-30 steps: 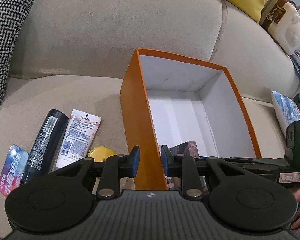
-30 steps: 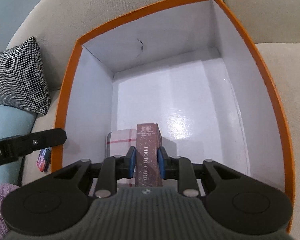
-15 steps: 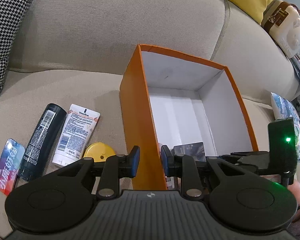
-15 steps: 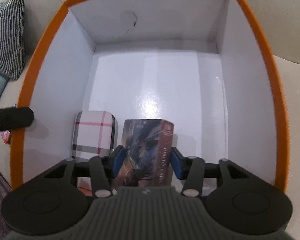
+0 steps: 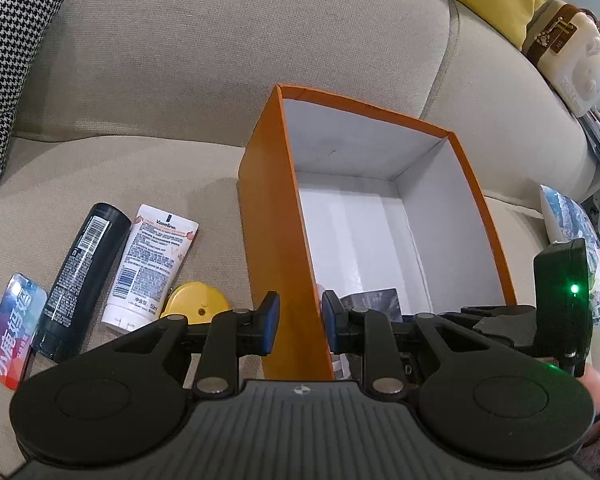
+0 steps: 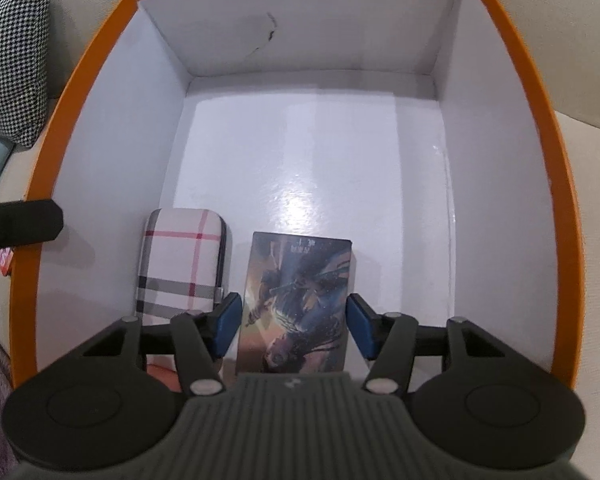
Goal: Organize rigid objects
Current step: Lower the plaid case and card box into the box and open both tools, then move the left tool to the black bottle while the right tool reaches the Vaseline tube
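Observation:
An orange box (image 6: 540, 120) with a white inside stands on a beige sofa. On its floor lie a plaid case (image 6: 180, 260) and, beside it, a flat picture card box (image 6: 300, 280). My right gripper (image 6: 294, 324) points down into the orange box; its jaws are opening, and the card box lies between them with a gap at each pad. My left gripper (image 5: 300, 320) hovers over the orange box's left wall (image 5: 276, 240), jaws a little apart and pressing on nothing. The card box (image 5: 374, 300) also shows in the left wrist view.
Left of the box on the sofa seat lie a black bottle (image 5: 80, 280), a Vaseline tube (image 5: 152, 264), a yellow round tin (image 5: 196, 306) and a colourful pack (image 5: 12, 328). A houndstooth cushion (image 5: 12, 60) leans far left; a cream bag (image 5: 572, 52) sits far right.
My right gripper let go of the card box, which went from standing on edge to lying flat on the box floor. The jaws widened. The left gripper stayed put.

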`<move>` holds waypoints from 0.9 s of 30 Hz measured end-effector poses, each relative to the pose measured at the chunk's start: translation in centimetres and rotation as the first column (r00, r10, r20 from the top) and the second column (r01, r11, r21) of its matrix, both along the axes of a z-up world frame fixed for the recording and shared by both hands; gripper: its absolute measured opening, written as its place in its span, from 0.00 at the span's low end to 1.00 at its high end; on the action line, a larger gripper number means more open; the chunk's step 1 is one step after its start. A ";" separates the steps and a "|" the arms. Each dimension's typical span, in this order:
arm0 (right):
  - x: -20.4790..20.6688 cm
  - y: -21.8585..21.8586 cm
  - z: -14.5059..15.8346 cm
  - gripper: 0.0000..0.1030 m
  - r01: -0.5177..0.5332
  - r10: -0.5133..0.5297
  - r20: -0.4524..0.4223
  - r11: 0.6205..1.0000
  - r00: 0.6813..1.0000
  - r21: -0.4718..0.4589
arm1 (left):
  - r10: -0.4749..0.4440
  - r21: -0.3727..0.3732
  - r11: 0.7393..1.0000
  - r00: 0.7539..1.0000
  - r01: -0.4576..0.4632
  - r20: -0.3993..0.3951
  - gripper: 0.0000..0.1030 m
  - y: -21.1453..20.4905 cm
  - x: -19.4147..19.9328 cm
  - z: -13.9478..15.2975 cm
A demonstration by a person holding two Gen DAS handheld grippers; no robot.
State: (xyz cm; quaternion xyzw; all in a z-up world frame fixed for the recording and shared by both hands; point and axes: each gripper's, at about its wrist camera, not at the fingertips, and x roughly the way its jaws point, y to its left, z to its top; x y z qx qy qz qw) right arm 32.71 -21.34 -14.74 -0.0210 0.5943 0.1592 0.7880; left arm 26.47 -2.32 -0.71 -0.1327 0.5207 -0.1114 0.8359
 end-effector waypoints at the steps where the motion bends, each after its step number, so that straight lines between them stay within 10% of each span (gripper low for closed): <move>1: -0.1 0.2 0.1 0.57 -0.003 0.003 0.001 1.000 1.000 -0.003 | -0.001 0.000 1.000 1.000 0.001 0.000 0.28 0.0 0.0 0.0; 16: 0.0 1.2 -0.4 0.63 0.003 -0.002 -0.029 1.000 1.000 0.027 | -0.014 0.006 1.000 1.000 0.014 0.001 0.28 0.0 -0.1 -0.1; 27: -2.8 1.9 3.3 0.65 0.017 -0.017 0.102 1.000 0.995 -0.002 | -0.025 -0.007 1.000 0.998 0.025 0.053 0.28 1.0 -2.5 1.8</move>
